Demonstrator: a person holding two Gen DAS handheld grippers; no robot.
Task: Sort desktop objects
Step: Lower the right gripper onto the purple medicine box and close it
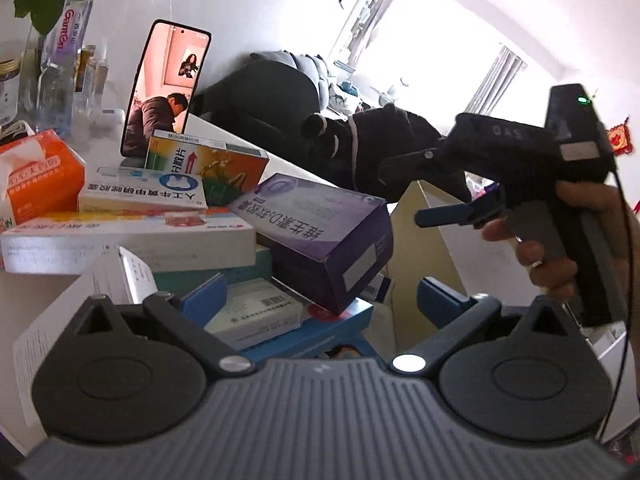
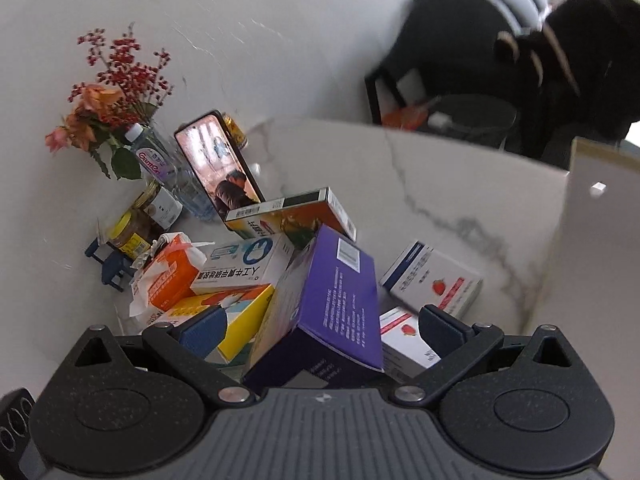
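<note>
I am holding both grippers, left gripper [image 1: 316,292] and right gripper [image 2: 320,328], wide open and empty; ahead, the purple box [image 2: 320,300] is leaning on jumbled medicine boxes [image 1: 128,236], so sorting is looking unfinished.

black grippers [image 1: 320,300], blue fingers [image 1: 204,300], silver screws, ribbed grey housing

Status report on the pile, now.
Left hand-held gripper open, right hand-held gripper open, both empty. Purple box tilted atop the pile of medicine boxes. Phone propped behind; nothing blocking.
</note>
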